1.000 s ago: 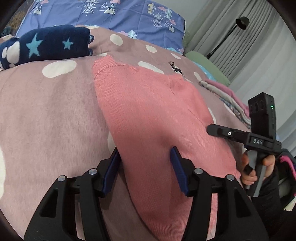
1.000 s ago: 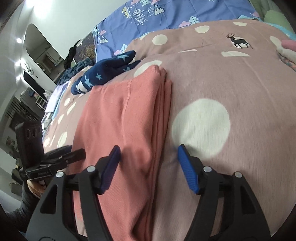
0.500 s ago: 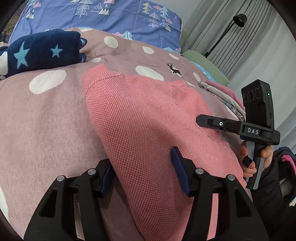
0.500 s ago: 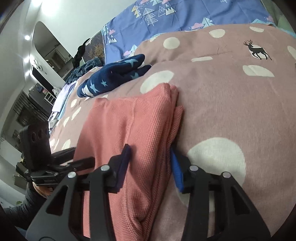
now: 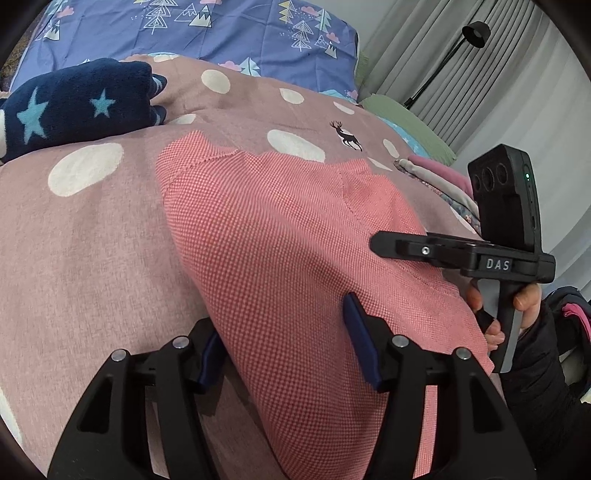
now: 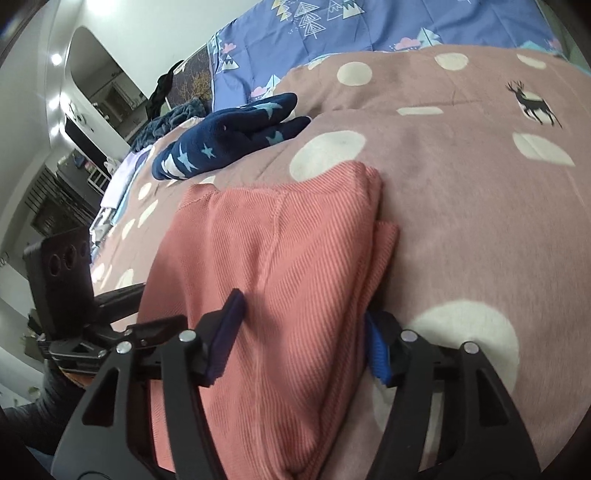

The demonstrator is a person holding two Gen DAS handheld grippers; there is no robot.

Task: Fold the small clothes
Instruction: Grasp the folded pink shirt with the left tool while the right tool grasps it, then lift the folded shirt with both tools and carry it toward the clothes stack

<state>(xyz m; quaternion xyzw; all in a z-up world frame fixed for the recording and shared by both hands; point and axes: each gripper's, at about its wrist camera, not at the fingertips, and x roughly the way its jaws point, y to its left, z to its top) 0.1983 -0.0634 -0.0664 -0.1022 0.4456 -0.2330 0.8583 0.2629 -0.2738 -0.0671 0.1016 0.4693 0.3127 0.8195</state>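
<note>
A folded salmon-pink knit garment (image 5: 280, 236) lies on the dotted mauve blanket (image 5: 81, 236). My left gripper (image 5: 284, 343) straddles its near left edge, one blue pad under the cloth and one on top, jaws still wide. My right gripper (image 6: 303, 339) straddles the garment's (image 6: 273, 258) near right edge, its blue pads pressed against the stacked layers, with a bunched thickness of cloth between them. The right gripper also shows in the left wrist view (image 5: 461, 254), and the left gripper in the right wrist view (image 6: 107, 317).
A folded navy star-print garment (image 5: 74, 107) lies at the back left on the blanket. A blue tree-print duvet (image 5: 221, 33) lies behind. A stack of folded clothes (image 5: 439, 184) sits at the right. A floor lamp (image 5: 476, 33) and curtains stand beyond.
Both grippers have pushed forward onto the pink garment's near edge. The right jaws have narrowed onto the cloth. The left pad has slid under the cloth.
</note>
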